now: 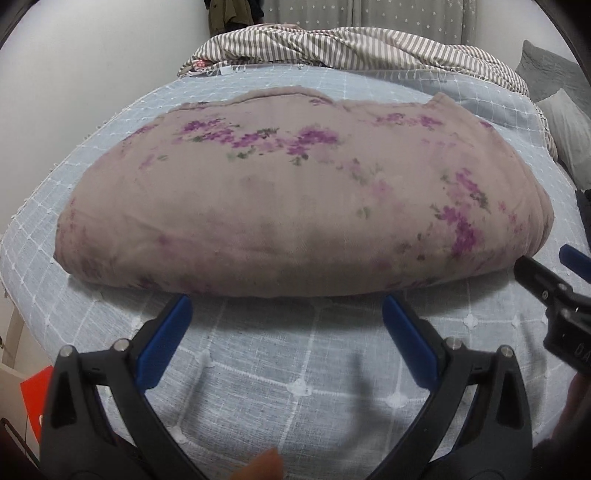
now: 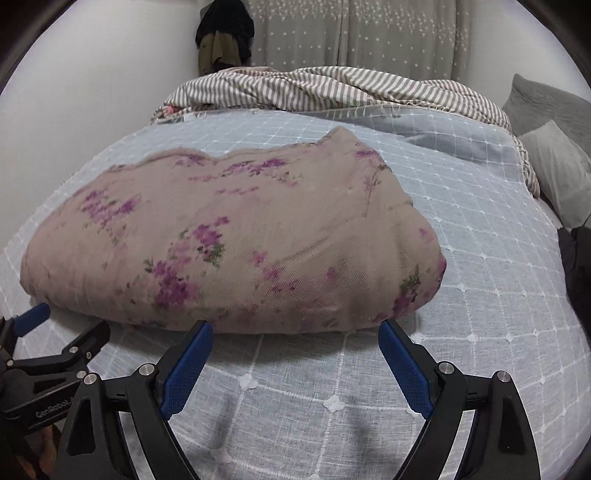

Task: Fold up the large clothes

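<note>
A thick mauve garment with purple flower print (image 1: 280,199) lies folded into a wide bundle on the bed; it also shows in the right wrist view (image 2: 236,243). My left gripper (image 1: 287,310) is open and empty, its blue pads just short of the bundle's near edge. My right gripper (image 2: 295,334) is open and empty too, at the near edge toward the bundle's right end. The right gripper shows at the right edge of the left wrist view (image 1: 543,266), and the left gripper at the left edge of the right wrist view (image 2: 70,321).
The bed has a light blue grid-patterned cover (image 1: 295,369). A crumpled striped blanket (image 1: 332,48) lies at the far end, grey pillows (image 2: 554,162) at the right. A wall runs along the left, a star-print curtain (image 2: 354,33) behind. A red item (image 1: 33,398) sits below the bed's left edge.
</note>
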A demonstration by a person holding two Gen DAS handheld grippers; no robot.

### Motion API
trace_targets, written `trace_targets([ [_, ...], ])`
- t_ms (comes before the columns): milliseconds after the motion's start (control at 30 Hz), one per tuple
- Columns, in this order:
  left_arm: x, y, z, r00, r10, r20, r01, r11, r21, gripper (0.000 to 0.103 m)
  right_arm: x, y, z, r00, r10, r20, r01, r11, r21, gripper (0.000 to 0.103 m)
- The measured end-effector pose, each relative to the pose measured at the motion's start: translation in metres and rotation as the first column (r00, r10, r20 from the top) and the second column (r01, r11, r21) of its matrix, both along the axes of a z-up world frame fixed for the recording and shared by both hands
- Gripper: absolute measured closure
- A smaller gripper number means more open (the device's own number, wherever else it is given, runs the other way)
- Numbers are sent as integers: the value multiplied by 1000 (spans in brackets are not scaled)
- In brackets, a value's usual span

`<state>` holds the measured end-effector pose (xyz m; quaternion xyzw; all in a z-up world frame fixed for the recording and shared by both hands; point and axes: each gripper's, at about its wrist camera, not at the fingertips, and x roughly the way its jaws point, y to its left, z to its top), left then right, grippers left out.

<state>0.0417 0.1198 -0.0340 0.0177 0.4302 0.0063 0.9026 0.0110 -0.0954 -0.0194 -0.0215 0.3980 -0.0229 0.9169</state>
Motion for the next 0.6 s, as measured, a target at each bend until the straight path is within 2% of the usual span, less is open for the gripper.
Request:
trace_targets([
  [600,3,11,-2,1000,8,-9,-8,1000,-14,1,10,16,-13,998,38,-43,-39,999,-21,11],
])
